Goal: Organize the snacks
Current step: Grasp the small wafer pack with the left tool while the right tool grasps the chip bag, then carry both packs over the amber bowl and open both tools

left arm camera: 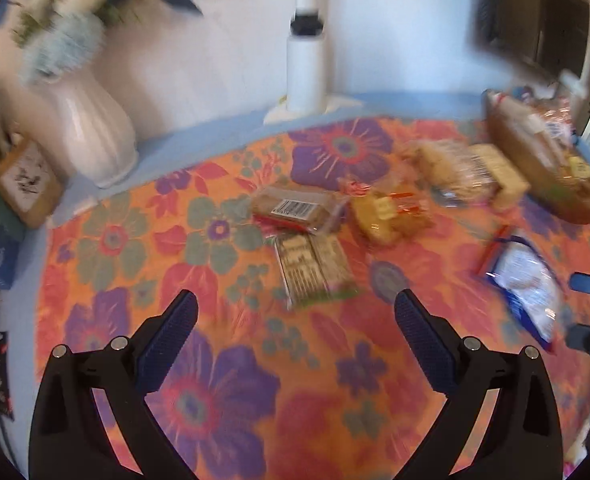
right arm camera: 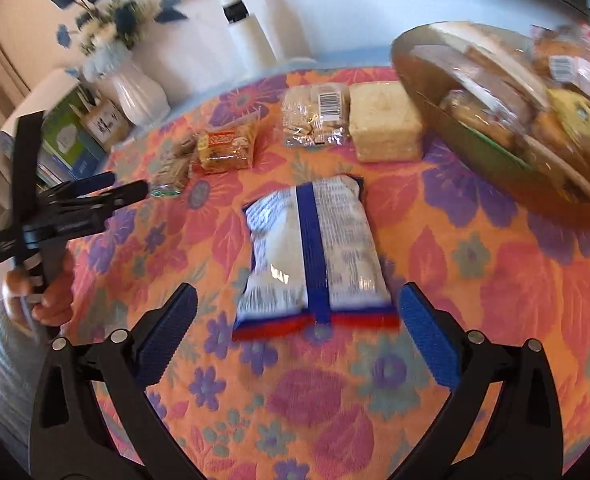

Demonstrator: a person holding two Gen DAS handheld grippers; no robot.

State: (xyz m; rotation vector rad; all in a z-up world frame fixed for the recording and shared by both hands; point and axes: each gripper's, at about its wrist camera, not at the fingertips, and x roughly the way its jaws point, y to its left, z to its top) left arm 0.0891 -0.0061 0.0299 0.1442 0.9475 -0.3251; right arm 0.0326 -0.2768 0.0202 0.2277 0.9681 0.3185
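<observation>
The blue and white snack bag (right arm camera: 315,252) lies flat on the flowery counter (right arm camera: 475,320), pointing longways straight ahead of the right gripper (right arm camera: 297,320), whose jaws are spread wide and empty, much nearer than the left gripper (left arm camera: 295,320), also spread wide.

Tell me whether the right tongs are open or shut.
Open: the right tongs stand wide apart, the white-and-blue snack bag lying flat ahead, ungripped.

Both views are bright with soft, even daylight and only faint shadows. Motion blur smears the snack packets ahead of the left gripper (left arm camera: 295,312), worst toward the right. Ahead of the right gripper (right arm camera: 298,306), the blue-and-white bag (right arm camera: 315,248) shows small glare spots. Fisheye curvature bends the bench (right arm camera: 475,280) edges; corners go black.
</observation>
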